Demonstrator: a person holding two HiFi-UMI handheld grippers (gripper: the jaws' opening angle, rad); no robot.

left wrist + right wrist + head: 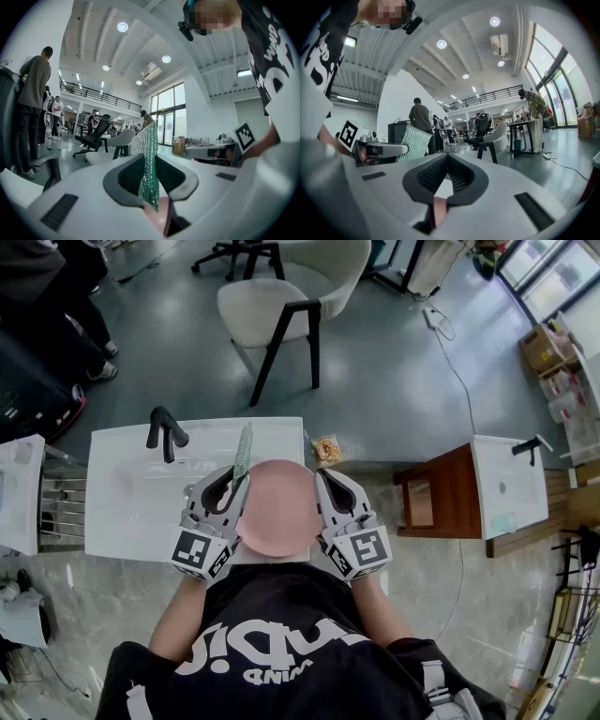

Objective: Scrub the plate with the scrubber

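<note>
Plate (275,512): pink, round and shallow, lying face up to your head camera between your two grippers. It is at the near right corner of the white rectangular washbasin top (131,512), and its right rim reaches just past that corner.
Plate support: from overhead you cannot tell whether it lies on the washbasin top or is raised above it.
Left gripper (236,476): the jaws are pinched on the green glittery mesh scrubber (244,446). In this gripper's own view (149,161) the scrubber (146,140) stands on edge between the pads and rises well past the tips.
Scrubber and plate: the scrubber's lower end is at the plate's far left rim. Pink plate (153,213) shows low in the gap beside the mesh.
Right gripper (325,476): the jaws are pressed together alongside the plate's right rim. In this gripper's own view (447,155) the ridged pads meet at the tips and a thin pink sliver of plate (436,208) shows low between them. You may be nipping the rim, but the contact is not clear.
Cross view: from your right gripper the scrubber (412,143) is a slanted panel off to the left.
Pose: both grippers point level and away from you, with the marker cubes nearest your chest.
Faucet: a black bent faucet (165,432) is at the washbasin top's far left, well apart from the plate.
Surroundings: a white padded chair with black legs (272,301) stands on the grey floor beyond. A brown wooden stand (441,493) is off to your right.
</note>
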